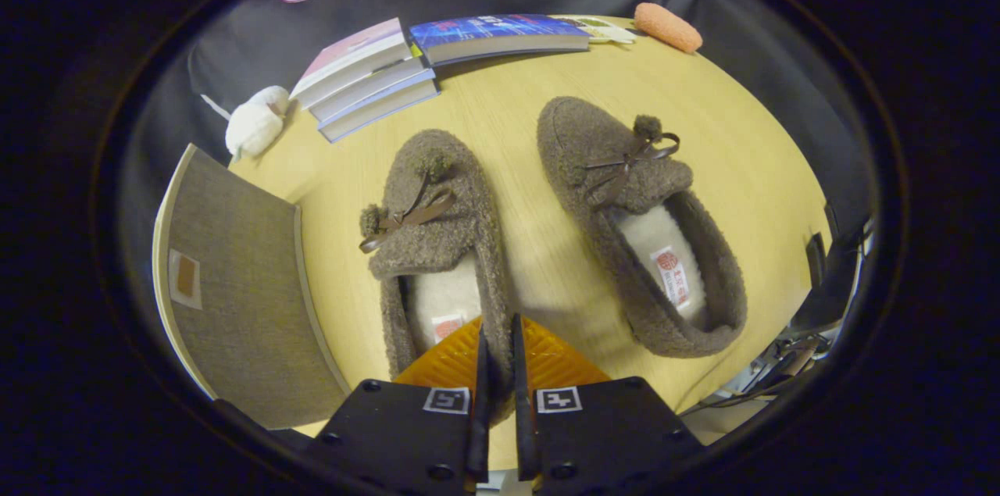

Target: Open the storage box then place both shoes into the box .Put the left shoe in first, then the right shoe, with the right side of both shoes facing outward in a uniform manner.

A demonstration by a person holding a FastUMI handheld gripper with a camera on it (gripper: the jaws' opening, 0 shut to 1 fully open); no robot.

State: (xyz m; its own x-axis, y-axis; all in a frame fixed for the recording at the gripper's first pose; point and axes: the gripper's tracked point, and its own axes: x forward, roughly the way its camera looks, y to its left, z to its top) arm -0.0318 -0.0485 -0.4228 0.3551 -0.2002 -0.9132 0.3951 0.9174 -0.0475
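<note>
Gripper [500,340] fingers nearly together, clamped on the heel rim of the left shoe [433,238] at 12 o'clock, right at the tips. One finger looks inside the collar and one outside, but the fisheye makes it hard to be sure both press on the fabric.

Risks from here:
- Thin pinch on soft fleece; the rim can slide out on lift, and the shoe drops or hangs toe-down and swings.
- A swinging shoe can twist, so the right side ends up facing the wrong way in the box.
- The toe may clip the box's edge going in.

Layout, near to far:
- Box lid or flap [234,285] at 10 o'clock, just beside the held shoe. Can't see the box's inside from here.
- Right shoe [637,223] at 1 o'clock, apart from the left one, untouched on the table [516,90].
- Books [375,82] at 11 to 12 o'clock, far edge, well clear.
</note>
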